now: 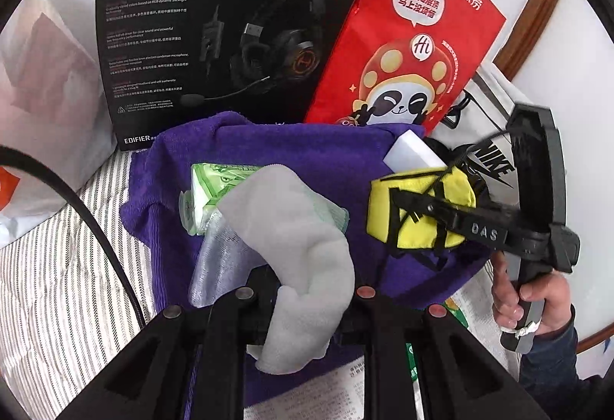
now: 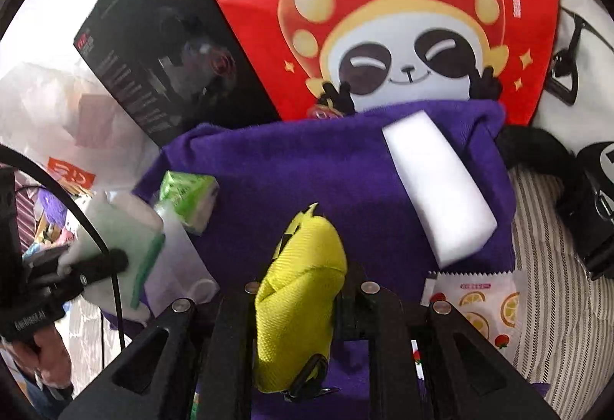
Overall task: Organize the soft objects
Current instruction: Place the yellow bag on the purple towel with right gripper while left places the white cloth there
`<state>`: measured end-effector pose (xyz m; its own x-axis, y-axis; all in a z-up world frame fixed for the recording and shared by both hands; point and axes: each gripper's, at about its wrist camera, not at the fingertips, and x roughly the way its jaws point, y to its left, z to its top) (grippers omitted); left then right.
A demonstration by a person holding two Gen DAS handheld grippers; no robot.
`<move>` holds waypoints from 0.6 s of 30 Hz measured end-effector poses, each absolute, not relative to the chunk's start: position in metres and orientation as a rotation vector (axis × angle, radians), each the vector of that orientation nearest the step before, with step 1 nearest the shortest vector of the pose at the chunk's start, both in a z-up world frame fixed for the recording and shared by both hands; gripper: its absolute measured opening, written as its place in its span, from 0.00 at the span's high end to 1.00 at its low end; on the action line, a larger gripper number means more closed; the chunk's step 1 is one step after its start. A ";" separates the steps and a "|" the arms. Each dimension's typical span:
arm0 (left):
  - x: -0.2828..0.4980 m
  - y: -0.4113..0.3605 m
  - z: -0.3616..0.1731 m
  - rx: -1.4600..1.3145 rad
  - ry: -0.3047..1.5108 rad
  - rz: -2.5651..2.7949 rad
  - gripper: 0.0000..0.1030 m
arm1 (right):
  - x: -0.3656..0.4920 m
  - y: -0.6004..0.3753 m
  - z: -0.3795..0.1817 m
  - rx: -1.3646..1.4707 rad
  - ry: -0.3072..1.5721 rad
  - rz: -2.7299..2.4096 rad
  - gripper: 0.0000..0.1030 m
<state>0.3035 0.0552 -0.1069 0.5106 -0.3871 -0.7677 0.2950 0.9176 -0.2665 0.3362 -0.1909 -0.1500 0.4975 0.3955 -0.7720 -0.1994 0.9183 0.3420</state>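
A: Left claw clamps white cloth; right claw grips yellow pouch, both over purple towel.
B: Risk?
A: Cloth droops, could snag tissue pack.

A home bedroom: striped bedding, shopping bags, headset box.

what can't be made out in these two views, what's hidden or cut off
- Left wrist view: the left tongs and the white cloth they hold hide the purple towel behind.
- Left wrist view: the green tissue pack is half covered by the cloth.
- Right wrist view: the yellow pouch in the right tongs runs below the tong frame.
- Right wrist view: the fruit-print packet is cut off by the tongs.
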 end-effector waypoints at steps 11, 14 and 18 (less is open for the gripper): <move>0.309 0.050 -0.114 -0.097 0.956 -0.418 0.82 | 0.324 -0.194 -0.151 0.096 1.004 0.342 0.53; 0.309 0.048 -0.114 -0.091 0.958 -0.422 0.82 | 0.318 -0.196 -0.144 0.057 0.990 0.329 0.45; 0.309 0.046 -0.113 -0.093 0.959 -0.425 0.82 | 0.310 -0.206 -0.136 0.034 0.992 0.309 0.41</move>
<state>0.3093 0.0457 -0.1135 0.4985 -0.3911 -0.7737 0.3102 0.9138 -0.2621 0.3105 -0.2058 -0.1359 0.5075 0.2714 -0.8178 -0.2410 0.9559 0.1677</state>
